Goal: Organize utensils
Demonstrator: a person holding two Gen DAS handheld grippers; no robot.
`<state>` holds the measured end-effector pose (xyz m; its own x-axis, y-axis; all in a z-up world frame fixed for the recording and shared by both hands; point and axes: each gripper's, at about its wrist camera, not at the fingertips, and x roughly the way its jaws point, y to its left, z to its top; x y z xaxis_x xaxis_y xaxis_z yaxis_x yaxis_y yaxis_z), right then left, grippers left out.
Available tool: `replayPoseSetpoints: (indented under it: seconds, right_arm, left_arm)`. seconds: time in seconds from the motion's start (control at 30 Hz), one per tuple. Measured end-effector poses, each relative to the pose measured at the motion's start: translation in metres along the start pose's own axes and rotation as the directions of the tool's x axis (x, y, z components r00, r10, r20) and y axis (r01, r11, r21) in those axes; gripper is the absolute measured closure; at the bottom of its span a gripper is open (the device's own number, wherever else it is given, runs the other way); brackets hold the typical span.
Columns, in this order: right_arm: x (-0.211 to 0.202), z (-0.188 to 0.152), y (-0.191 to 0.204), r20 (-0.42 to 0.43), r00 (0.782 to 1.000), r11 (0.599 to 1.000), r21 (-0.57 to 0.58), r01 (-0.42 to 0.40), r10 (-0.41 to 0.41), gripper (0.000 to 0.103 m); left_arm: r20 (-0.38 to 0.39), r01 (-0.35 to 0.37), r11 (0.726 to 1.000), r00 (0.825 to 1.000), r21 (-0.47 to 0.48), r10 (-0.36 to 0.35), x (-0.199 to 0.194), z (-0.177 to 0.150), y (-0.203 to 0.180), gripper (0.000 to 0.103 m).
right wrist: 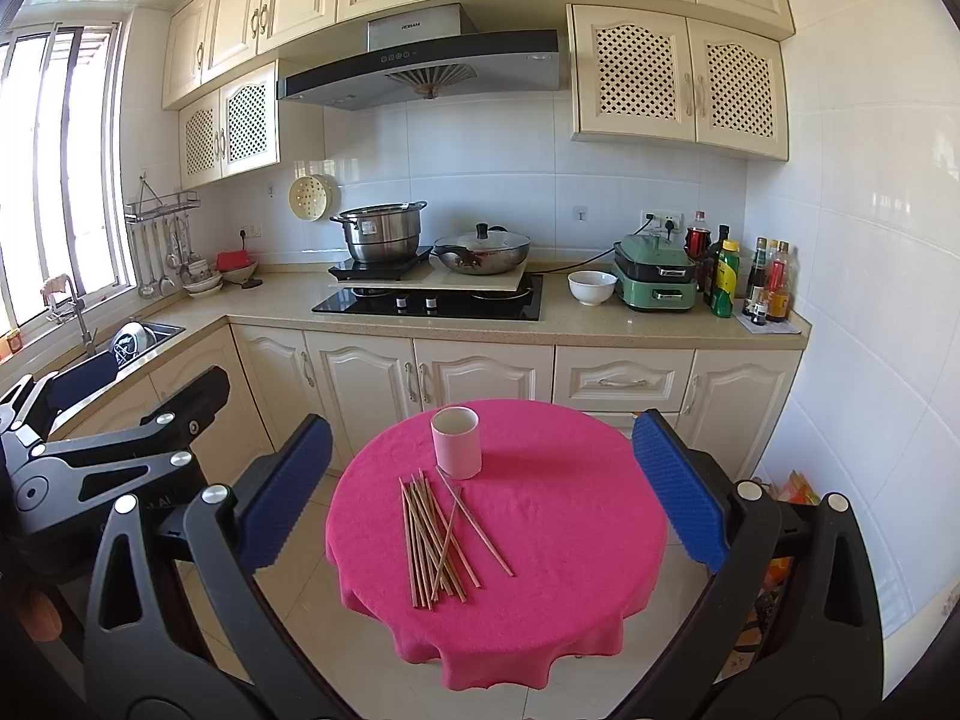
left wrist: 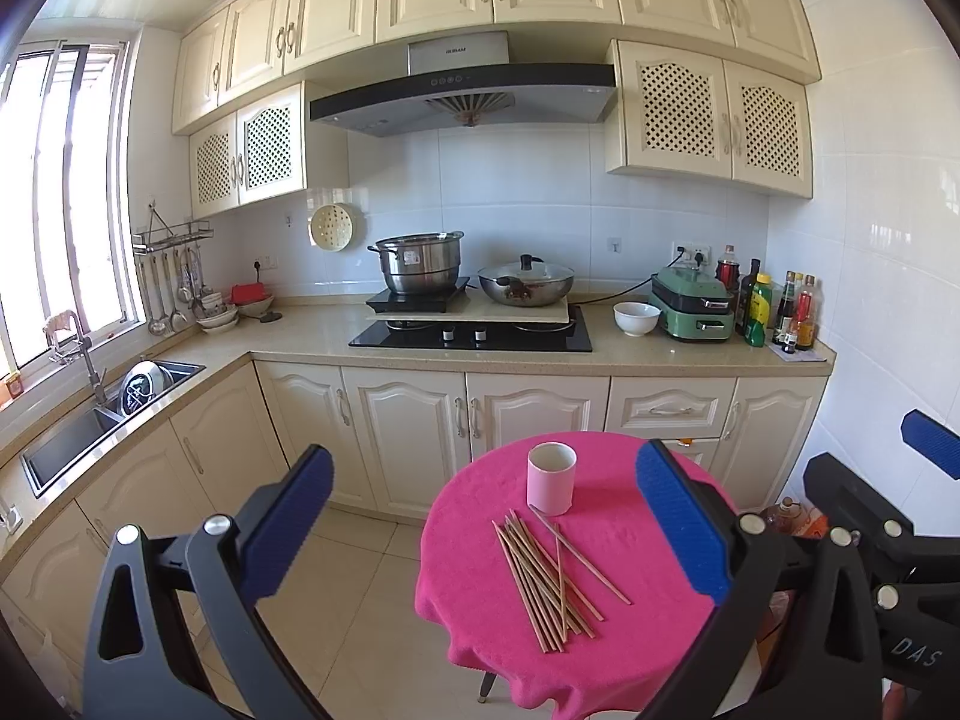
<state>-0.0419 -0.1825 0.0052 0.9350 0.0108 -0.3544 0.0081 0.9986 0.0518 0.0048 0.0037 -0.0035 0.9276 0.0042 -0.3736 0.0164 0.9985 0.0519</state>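
Lying loose: roughly a dozen chopsticks [right wrist: 441, 540], one pink cup [right wrist: 456, 442]; left gripper [left wrist: 483, 531], right gripper [right wrist: 480, 489] both spread, empty.

Bright daylight enters from the window [left wrist: 66, 192] on the left, blown out white; glare streaks the wall tiles [right wrist: 870, 192]; fisheye bending curves the edges; corners vignette black.

Round table in pink cloth [right wrist: 570, 516], pink cup [right wrist: 456, 443], loose chopsticks [right wrist: 435, 534] beside it
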Motion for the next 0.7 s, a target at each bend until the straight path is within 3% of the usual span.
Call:
replayPoseSetpoints:
  seconds: [0.7]
  right_arm:
    - [0.0019,0.0006,0.0033,-0.002,1.0,1.0,0.002,-0.001,0.001,0.005]
  left_arm:
    - [0.001,-0.002,1.0,1.0,0.003,0.002,-0.001,0.0024,0.0043,0.004]
